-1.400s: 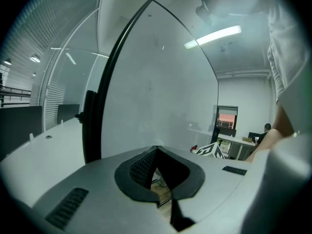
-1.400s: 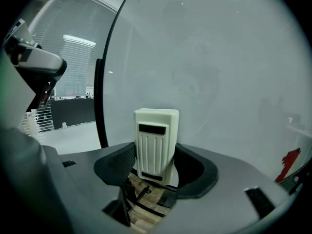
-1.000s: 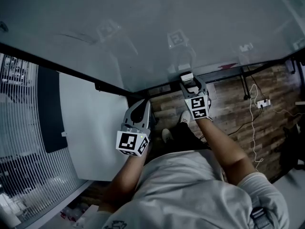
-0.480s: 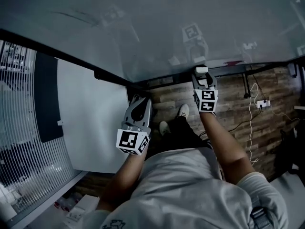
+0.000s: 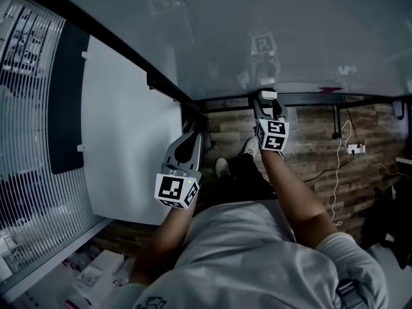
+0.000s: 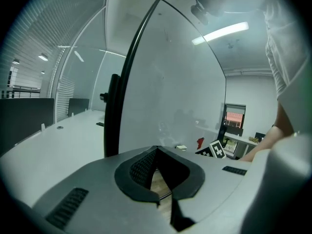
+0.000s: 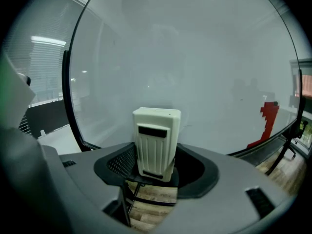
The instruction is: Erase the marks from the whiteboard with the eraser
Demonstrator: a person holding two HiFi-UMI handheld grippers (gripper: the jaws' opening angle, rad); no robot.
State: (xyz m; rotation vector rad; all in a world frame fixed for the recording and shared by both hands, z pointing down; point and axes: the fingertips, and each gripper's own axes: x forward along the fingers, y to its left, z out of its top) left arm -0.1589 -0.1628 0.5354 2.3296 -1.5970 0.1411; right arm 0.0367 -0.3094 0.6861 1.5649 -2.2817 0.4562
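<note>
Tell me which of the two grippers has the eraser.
The right gripper: its jaws clamp the white eraser, up at the whiteboard's lower edge. The left gripper hangs lower, jaws shut on nothing.

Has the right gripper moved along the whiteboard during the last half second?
Yes, a little. The right gripper, shut on the eraser, has slid left along the lower edge of the whiteboard, away from the red mark.

No words, numbers or brands can be read. The left gripper (image 5: 195,136) and right gripper (image 5: 267,100) bear only black-and-white square markers. The dark patch on the eraser (image 7: 156,145) shows no lettering, and the red mark (image 7: 267,112) on the whiteboard (image 7: 195,57) spells nothing.
</note>
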